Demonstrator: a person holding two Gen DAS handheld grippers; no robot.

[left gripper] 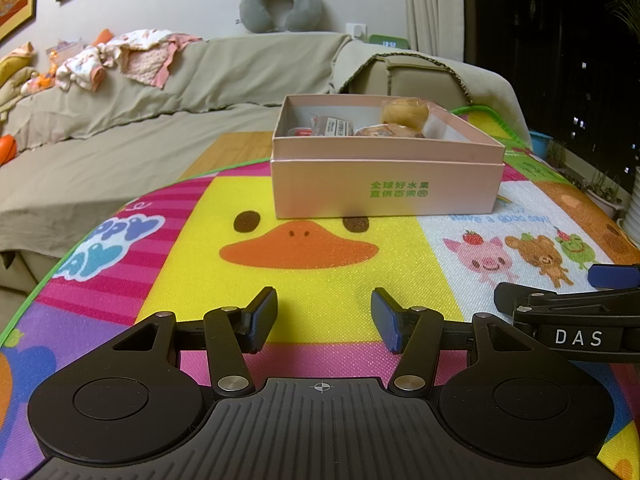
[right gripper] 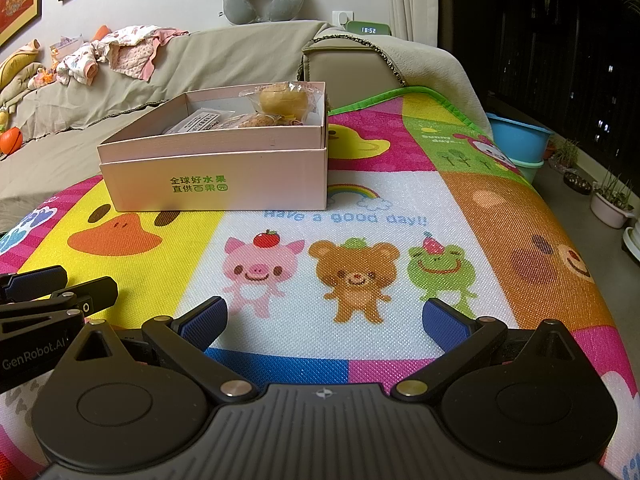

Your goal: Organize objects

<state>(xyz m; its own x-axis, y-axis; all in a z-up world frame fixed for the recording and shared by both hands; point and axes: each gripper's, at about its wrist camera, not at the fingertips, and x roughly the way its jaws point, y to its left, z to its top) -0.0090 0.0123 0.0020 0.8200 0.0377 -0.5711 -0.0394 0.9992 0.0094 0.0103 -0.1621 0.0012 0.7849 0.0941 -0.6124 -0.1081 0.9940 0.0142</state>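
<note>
A pink cardboard box (left gripper: 384, 188) with green lettering stands open on the colourful play mat (left gripper: 320, 280). Inside it lie a wrapped round bun (left gripper: 404, 112) and several small snack packets (left gripper: 332, 126). The box also shows in the right wrist view (right gripper: 216, 180), with the bun (right gripper: 284, 100) at its back right. My left gripper (left gripper: 324, 320) is open and empty, low over the mat, short of the box. My right gripper (right gripper: 324, 320) is open and empty, beside the left one, to the right of the box.
A sofa with a beige cover (left gripper: 160, 100) runs behind the mat, with baby clothes (left gripper: 120, 60) and a grey neck pillow (left gripper: 280, 4) on it. A blue basin (right gripper: 516, 136) and plant pots (right gripper: 612, 204) stand on the floor at the right.
</note>
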